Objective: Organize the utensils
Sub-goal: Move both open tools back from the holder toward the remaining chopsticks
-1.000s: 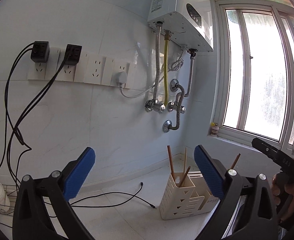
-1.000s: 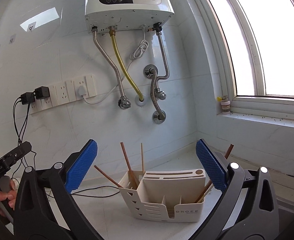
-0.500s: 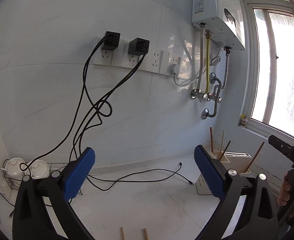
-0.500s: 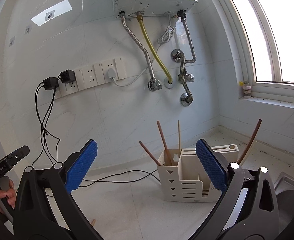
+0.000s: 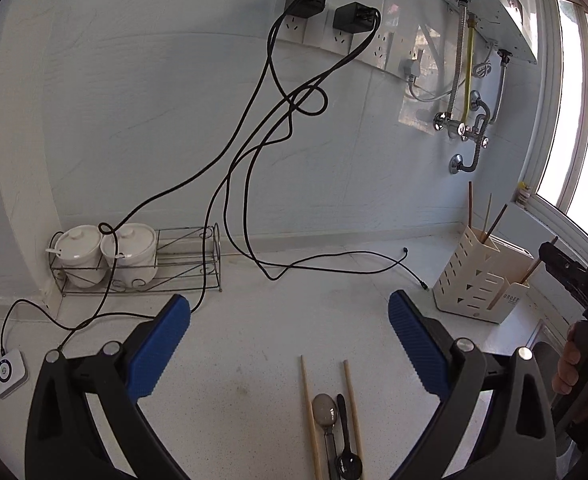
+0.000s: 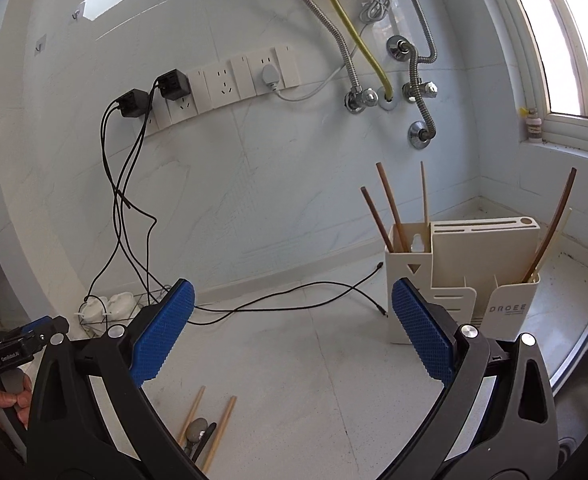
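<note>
Two light chopsticks [image 5: 308,408] lie flat on the white counter [image 5: 254,340], low between the jaws of my left gripper [image 5: 290,344]. Between the sticks lie a grey metal spoon [image 5: 324,410] and a small black spoon [image 5: 346,440]. They look like they touch each other, but I cannot be sure. My left jaws are spread wide and hold nothing. My right gripper [image 6: 292,336] has its jaws wide too, and they are empty. From my right side the same chopsticks [image 6: 218,432] sit low, near my left jaw.

The cream utensil holder [image 6: 462,280] stands just past my right jaw, close to the wall corner. Brown and light chopsticks [image 6: 390,208] stand tilted in its left pocket. One dark curved stick [image 6: 554,224] leans in its right pocket. Black cables [image 5: 246,200] hang from the wall plugs and run over the counter beyond my jaws. Two white pots [image 5: 106,244] sit in a wire rack [image 5: 186,256] far past my left jaw.
</note>
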